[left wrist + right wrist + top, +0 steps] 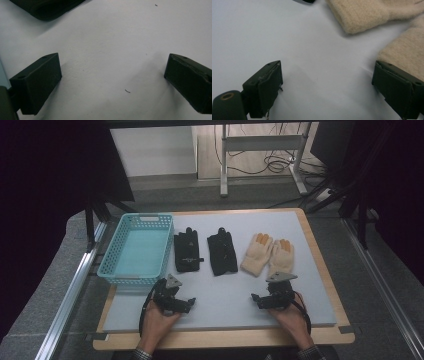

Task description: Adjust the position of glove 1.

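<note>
Table: grey mat, basket at its far left corner.
Gloves: black pair mid, cream pair toward right edge.
My left gripper: wide open, empty, near edge.
My right gripper: wide open, empty, just beside cream cuffs.

In the left gripper view, a black glove is cut off upper left; cream gloves, perhaps knitted, run off the right gripper view's top right.

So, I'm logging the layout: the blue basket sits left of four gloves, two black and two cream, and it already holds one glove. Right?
Not quite: the blue basket holds nothing. The high view shows its floor bare, with the two black gloves and two cream gloves all lying on the mat to its right.
</note>
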`<state>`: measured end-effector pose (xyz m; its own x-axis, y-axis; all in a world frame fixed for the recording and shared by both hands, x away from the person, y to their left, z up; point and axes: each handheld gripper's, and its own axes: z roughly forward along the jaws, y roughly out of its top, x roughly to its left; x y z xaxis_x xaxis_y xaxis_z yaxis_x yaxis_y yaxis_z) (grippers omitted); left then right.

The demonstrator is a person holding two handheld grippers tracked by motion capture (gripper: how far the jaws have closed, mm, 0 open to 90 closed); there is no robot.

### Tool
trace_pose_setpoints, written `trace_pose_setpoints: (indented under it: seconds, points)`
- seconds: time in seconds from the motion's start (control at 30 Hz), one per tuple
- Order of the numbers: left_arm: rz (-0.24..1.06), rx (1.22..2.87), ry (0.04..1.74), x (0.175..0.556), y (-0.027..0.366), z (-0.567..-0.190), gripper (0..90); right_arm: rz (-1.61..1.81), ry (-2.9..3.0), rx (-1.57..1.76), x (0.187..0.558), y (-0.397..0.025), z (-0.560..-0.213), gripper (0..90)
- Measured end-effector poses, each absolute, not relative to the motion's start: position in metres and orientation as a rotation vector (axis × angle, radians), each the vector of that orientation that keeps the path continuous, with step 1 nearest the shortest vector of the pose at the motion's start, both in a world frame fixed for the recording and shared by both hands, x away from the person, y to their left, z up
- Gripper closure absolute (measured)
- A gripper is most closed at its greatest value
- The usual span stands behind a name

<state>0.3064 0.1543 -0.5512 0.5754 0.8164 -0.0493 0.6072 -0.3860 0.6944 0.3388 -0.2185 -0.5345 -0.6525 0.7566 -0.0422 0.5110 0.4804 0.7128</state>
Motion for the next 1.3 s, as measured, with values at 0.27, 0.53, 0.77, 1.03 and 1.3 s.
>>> trace_pose_setpoints:
  seconds: [0.27, 0.53, 0.77, 1.03, 1.3]
  points:
    - [0.396, 2.127, 1.13, 0.3064, 0.1543, -0.5512, 1.2, 0.971, 2.378, 1.062, 0.3387, -0.2183, -0.5346, 9.0]
    - [0.396, 2.127, 1.13, 0.3064, 0.1543, -0.5512, 1.2, 0.971, 2.378, 1.062, 0.3387, -0.2182, -0.5346, 9.0]
    - [0.396, 2.127, 1.13, 0.3064, 0.1543, -0.5512, 1.2, 0.972, 2.379, 1.062, 0.3388, -0.2184, -0.5346, 9.1]
    - [0.396, 2.127, 1.13, 0.3064, 0.1543, -0.5512, 1.2, 0.972, 2.38, 1.065, 0.3388, -0.2184, -0.5344, 9.2]
    - [0.396, 2.127, 1.13, 0.3064, 0.1543, -0.5512, 1.2, 0.993, 2.377, 1.091, 0.3406, -0.22, -0.5313, 15.0]
